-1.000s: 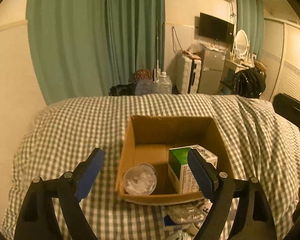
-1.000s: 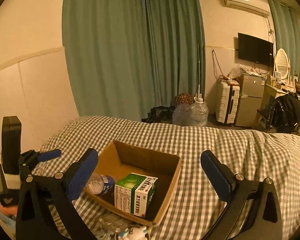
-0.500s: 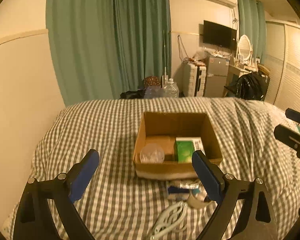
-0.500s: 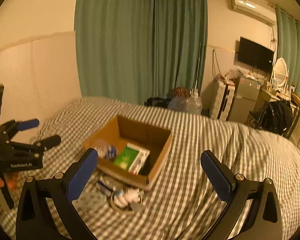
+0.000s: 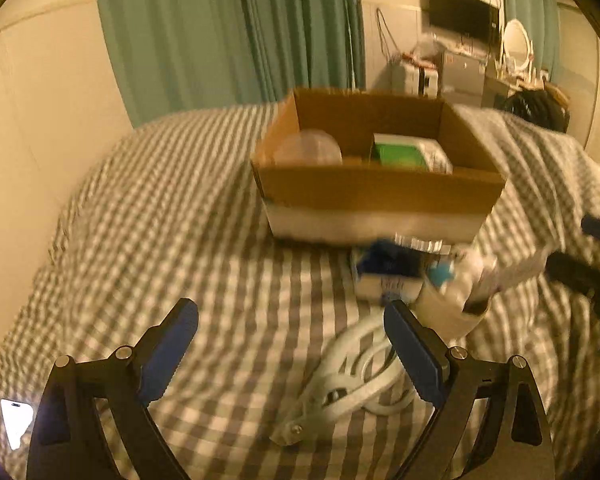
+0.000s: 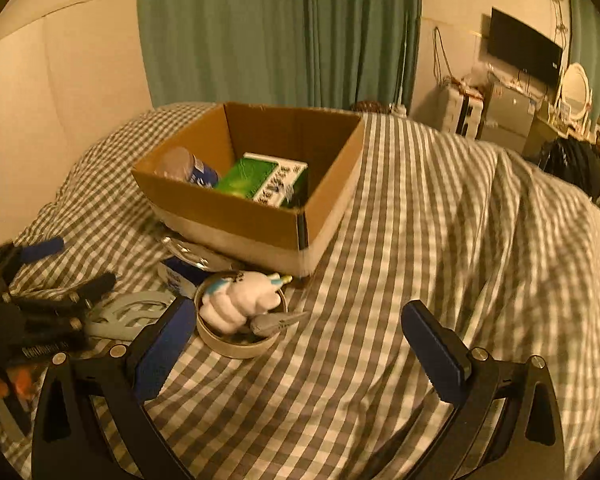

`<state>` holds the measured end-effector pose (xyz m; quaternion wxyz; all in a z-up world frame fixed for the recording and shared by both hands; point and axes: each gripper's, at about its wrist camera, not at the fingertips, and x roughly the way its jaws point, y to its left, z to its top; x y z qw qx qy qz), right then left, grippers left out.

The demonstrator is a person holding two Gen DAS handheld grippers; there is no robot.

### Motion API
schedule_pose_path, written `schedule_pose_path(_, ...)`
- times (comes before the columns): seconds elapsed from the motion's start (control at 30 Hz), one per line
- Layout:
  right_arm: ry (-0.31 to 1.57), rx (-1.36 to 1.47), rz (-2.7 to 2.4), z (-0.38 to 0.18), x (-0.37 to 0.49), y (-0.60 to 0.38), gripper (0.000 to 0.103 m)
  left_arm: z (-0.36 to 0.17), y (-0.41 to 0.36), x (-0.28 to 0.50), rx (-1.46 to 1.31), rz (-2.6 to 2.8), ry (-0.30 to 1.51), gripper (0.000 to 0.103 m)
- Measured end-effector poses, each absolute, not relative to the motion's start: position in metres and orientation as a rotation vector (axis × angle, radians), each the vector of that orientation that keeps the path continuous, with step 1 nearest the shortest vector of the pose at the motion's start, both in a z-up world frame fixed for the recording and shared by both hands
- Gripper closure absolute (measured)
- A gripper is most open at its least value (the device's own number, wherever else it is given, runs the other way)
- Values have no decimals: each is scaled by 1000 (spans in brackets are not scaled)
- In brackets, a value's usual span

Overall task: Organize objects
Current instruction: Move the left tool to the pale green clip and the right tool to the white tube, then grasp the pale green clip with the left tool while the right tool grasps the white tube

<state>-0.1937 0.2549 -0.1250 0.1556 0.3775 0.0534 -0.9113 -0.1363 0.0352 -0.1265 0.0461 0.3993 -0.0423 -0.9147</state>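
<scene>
Both tongs gape above bare checked bedspread beside the box.

A bed covered in a grey-and-white checked cloth fills the near ground. Behind it hang long green curtains, with a plain cream wall to the left. At the far right a dark television is mounted on the wall above a cluttered stand, near an oval white mirror and a pale suitcase. The light is warm and dim.
</scene>
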Motion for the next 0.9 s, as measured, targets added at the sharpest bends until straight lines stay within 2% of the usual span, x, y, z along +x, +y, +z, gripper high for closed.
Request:
schedule_pose_path(0.17, 119, 1128, -2598, -133, -200, 256, 1, -147, 43, -132, 1289, -2799, -135, 7)
schedule_pose_path(0.33, 120, 1164, -2564, -143, -204, 248, 10, -163, 60, -123, 1351, -2811, -226, 7)
schedule_pose_path(0.4, 116, 1180, -2549, -148, -206, 246, 20, -169, 61, -125, 1379, -2800, -241, 7)
schedule_pose_path(0.57, 96, 1223, -2521, -158, -214, 244, 33, -175, 59, -131, 1423, -2800, -194, 7)
schedule_pose_path(0.63, 60, 1244, -2494, -162, -218, 244, 42, -177, 59, -132, 1440, -2799, -175, 7)
schedule_pose_path(0.7, 50, 1257, -2477, -166, -222, 243, 59, -180, 60, -133, 1452, -2809, -166, 7)
schedule_pose_path(0.8, 61, 1252, -2475, -167, -225, 239, 75, -186, 63, -135, 1472, -2827, -187, 7)
schedule_pose_path(0.87, 67, 1234, -2471, -166, -223, 237, 76, -188, 65, -135, 1480, -2836, -194, 10)
schedule_pose_path(0.9, 83, 1221, -2477, -165, -220, 236, 77, -188, 65, -137, 1488, -2844, -189, 16)
